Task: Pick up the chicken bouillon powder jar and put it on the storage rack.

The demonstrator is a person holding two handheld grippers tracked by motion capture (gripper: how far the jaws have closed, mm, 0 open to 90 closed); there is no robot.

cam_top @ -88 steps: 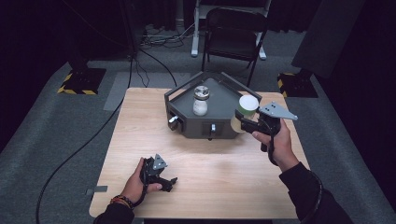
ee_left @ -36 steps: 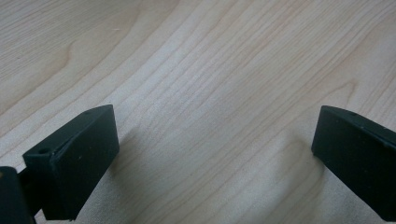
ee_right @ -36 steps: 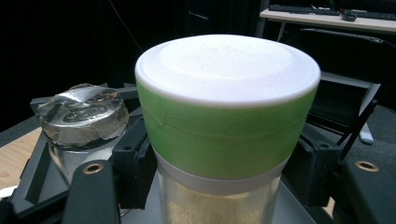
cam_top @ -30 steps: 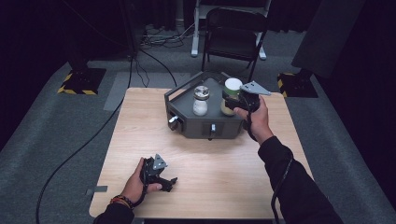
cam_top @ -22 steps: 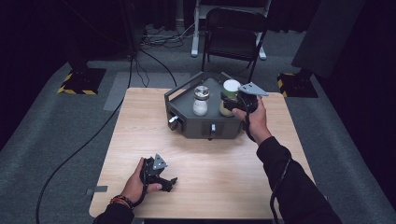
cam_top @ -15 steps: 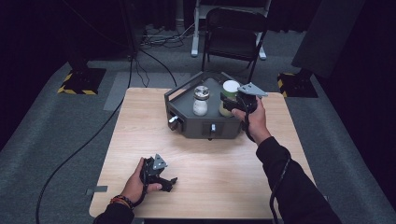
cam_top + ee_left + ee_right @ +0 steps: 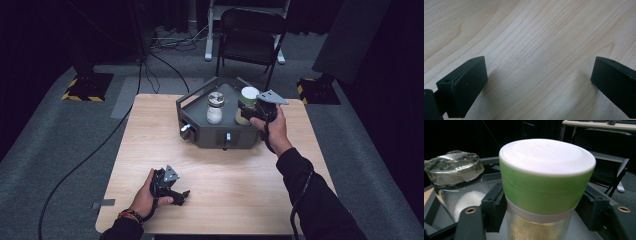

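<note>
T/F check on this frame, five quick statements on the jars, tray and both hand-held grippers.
1. The green-banded jar stands in the dark tray. True.
2. The right hand-held gripper is at the foil-capped jar. False: its jaws flank the green-banded jar and have just been opening.
3. The left hand-held gripper holds a jar. False: its jaws are open over bare table.
4. The green-banded jar has a white lid. True.
5. The foil-capped jar lies on its side. False: it stands upright in the tray.
</note>
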